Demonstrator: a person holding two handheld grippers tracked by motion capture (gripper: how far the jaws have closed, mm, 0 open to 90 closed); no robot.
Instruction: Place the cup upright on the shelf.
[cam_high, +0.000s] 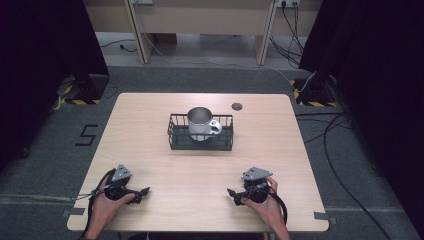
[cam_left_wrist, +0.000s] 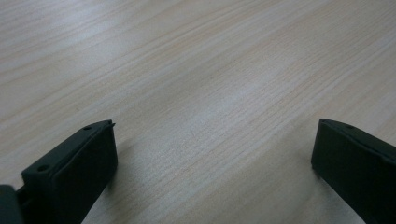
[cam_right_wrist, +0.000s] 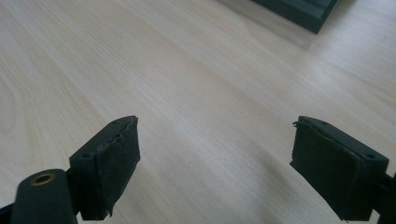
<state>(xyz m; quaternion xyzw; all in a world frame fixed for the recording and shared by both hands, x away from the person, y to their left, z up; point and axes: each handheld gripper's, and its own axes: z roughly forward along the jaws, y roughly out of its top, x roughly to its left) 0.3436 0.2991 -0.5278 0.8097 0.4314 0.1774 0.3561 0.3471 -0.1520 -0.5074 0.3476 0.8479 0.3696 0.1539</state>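
The shiny metal mug (cam_high: 202, 123) with its handle turned right stands upright inside the black wire basket (cam_high: 176, 136) at the middle of the pale wooden table (cam_high: 150, 165), well apart from both grippers. The left gripper (cam_high: 144, 192) and right gripper (cam_high: 231, 193) rest low near the table's front edge, each with its fingers (cam_right_wrist: 111, 164) spread and nothing between them (bare wood shows in both gripper views). If the mug is next, approach from above the basket wall, close on the rim or handle squarely, and lift straight so the wire does not catch.
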